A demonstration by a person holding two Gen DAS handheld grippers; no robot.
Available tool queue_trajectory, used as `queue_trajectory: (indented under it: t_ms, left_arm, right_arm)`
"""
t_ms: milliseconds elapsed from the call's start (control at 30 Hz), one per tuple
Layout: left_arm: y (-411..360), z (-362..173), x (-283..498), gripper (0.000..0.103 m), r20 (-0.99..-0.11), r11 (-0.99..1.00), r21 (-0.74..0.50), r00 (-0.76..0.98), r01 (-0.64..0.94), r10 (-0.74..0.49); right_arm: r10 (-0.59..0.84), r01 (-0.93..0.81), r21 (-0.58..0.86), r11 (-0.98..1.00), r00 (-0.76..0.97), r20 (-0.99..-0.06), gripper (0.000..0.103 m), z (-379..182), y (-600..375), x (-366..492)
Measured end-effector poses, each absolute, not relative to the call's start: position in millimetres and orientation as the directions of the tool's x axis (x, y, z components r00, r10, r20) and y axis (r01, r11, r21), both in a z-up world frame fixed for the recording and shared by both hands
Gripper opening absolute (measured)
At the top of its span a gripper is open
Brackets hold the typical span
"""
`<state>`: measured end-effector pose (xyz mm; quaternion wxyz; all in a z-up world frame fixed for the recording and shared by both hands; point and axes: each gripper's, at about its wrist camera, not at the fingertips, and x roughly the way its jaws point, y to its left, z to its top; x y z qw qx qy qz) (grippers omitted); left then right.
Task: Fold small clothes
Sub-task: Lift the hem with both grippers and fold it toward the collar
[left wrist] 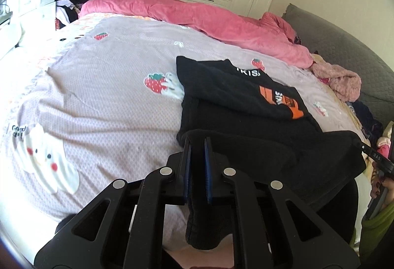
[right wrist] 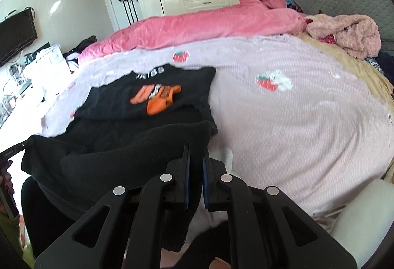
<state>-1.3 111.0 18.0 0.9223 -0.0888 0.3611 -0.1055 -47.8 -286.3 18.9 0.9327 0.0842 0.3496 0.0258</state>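
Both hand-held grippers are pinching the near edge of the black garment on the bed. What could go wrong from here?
1. The left hand-held gripper and right hand-held gripper each pinch only a corner of the black garment; thick fabric might slip out.
2. The near hem sags between the grips, so the fold may land uneven.
3. The orange print sits on an already folded layer, which dragging could disturb.

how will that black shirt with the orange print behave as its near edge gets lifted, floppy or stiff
Likely floppy: the black knit shirt with the orange print sags between the left claw and right claw, both shut on its edge. Probably light, since small pinches carry it. It seems unlikely to slip, with fabric bunched between the pads.
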Motion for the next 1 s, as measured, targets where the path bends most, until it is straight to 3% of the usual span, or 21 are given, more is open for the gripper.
queue_trajectory:
  t_ms: [367,733,800,867,933,1000]
  left_arm:
    - [107,13,51,0.004,-0.653,0.974,-0.206,0.728,0.092,-0.207]
    - [110,-11,65,0.005,-0.673,0.97,-0.232,0.707,0.077,-0.218]
    - [110,-11,63,0.009,-0.671,0.966,-0.247,0.705,0.081,-0.231]
    - [109,-10,60,0.016,-0.667,0.96,-0.265,0.702,0.088,-0.249]
    - [108,-9,56,0.023,-0.663,0.955,-0.281,0.7,0.096,-0.265]
    - [106,-5,49,0.033,-0.656,0.953,-0.286,0.704,0.103,-0.273]
  right_arm:
    - [0.091,0.04,0.191,0.981,0.77,-0.631,0.007,18,-288,10]
    - [0.107,0.058,0.219,0.974,0.734,-0.67,0.01,-10,-285,34]
    - [0.115,0.056,0.226,0.973,0.728,-0.676,0.012,-13,-285,34]
    - [0.123,0.055,0.235,0.97,0.725,-0.678,0.028,-14,-285,32]
    - [0.133,0.049,0.245,0.968,0.729,-0.671,0.037,-13,-285,28]
    - [0.135,0.046,0.245,0.968,0.731,-0.669,0.037,-13,-284,22]
